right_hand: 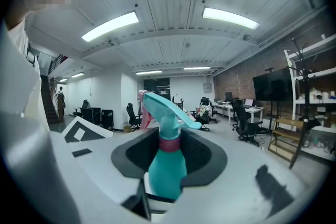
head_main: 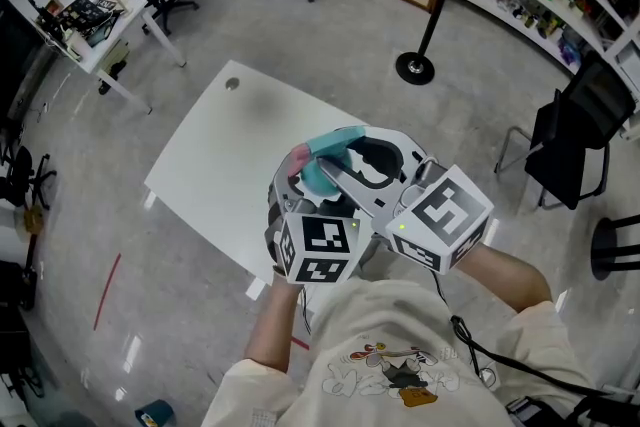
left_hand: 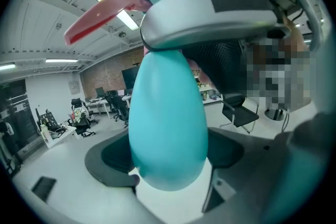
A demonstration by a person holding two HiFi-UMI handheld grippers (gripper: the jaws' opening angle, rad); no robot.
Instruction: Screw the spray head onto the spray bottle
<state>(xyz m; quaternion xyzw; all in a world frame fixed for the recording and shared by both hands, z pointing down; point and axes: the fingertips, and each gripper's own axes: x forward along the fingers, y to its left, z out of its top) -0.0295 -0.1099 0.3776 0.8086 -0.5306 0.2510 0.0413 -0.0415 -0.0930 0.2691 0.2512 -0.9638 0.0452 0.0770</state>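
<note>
Teal spray bottle raised over white table, mostly hidden in head view; only right gripper view shows pink collar on neck under spray head. Long axis along jaws, head end away from person. Left gripper clamps body; right gripper narrow, pads against bottle beside collar

Cream cartoon-print T-shirt, black cable — grey tools, black-white marker cubes
</note>
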